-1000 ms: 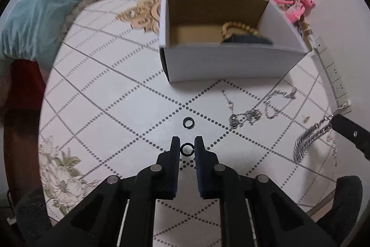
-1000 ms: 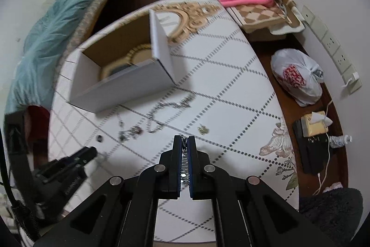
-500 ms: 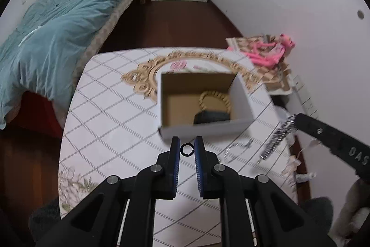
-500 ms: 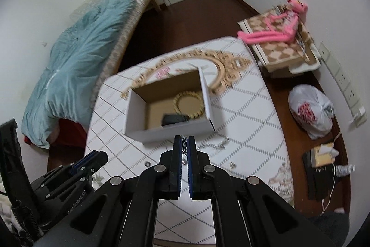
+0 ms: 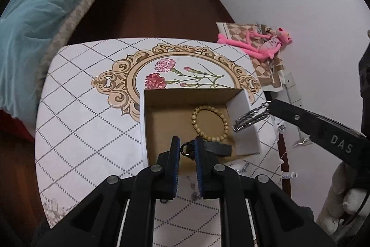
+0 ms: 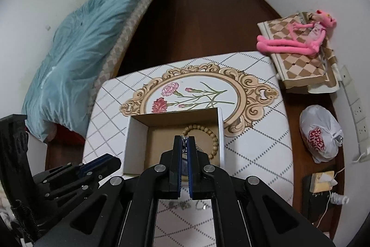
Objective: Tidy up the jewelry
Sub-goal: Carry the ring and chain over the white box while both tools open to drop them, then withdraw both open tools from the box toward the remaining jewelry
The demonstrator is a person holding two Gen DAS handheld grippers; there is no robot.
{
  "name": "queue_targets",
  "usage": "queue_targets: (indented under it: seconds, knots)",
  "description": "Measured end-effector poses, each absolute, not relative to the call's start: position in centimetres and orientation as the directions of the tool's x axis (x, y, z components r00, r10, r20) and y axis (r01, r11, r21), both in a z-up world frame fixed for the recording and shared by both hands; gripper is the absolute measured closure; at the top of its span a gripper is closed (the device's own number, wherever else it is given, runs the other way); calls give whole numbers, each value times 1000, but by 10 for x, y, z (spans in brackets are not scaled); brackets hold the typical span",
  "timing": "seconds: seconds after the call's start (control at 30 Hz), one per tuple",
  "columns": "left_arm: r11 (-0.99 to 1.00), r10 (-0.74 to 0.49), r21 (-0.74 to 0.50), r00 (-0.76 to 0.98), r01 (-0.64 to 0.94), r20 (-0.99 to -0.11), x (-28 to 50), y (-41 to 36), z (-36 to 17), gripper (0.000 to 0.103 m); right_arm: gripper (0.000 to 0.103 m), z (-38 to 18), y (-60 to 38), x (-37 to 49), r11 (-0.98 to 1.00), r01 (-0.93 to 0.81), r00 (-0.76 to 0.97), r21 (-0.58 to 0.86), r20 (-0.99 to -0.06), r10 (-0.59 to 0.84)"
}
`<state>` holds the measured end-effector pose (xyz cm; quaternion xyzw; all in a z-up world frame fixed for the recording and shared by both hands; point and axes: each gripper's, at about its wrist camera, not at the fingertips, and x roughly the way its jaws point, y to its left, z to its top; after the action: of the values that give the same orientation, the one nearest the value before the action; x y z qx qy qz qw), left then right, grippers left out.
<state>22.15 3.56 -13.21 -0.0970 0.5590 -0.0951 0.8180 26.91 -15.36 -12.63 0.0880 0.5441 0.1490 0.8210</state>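
Note:
My left gripper (image 5: pixel 186 147) is shut on a small black ring (image 5: pixel 186 149) and holds it above the near side of the open cardboard box (image 5: pixel 242 131). A wooden bead bracelet (image 5: pixel 209 123) and a dark flat item (image 5: pixel 218 148) lie in the box. My right gripper (image 6: pixel 184 142) is shut on a silver chain (image 5: pixel 251 118), which hangs over the box's right wall in the left wrist view. In the right wrist view only a bit of chain (image 6: pixel 184 140) shows between the fingers, above the box (image 6: pixel 136 142).
The box stands on a white diamond-patterned table (image 5: pixel 81 131) with a floral medallion. Loose silver jewelry (image 6: pixel 189 204) and a black ring (image 5: pixel 164 200) lie on the table near me. A bed with a blue quilt (image 5: pixel 34 15) is left; a pink plush toy (image 5: pixel 261 45) is right.
Both grippers have risen from the table and moved forward over the box, the left carrying the ring, the right carrying the chain. The box now sits right under them.

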Motion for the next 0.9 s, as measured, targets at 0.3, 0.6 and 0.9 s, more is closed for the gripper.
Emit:
queue_targets:
  seconds: [0.3,0.6,0.9]
  knots:
    - [974,-209,-224,265,-29,-941,266,43,-154,77,98,-180,-142,314,929,-129,188,346,-911,366]
    - [987,-93,-131,333,-94,-938,259,67,-138,5,53,-166,-150,305,957,-138,254,256,-925,284]
    - [992,34,-18,408,-125,-912,220,68,-139,1,7,-178,-140,269,988,-151,283,26,-957,68]
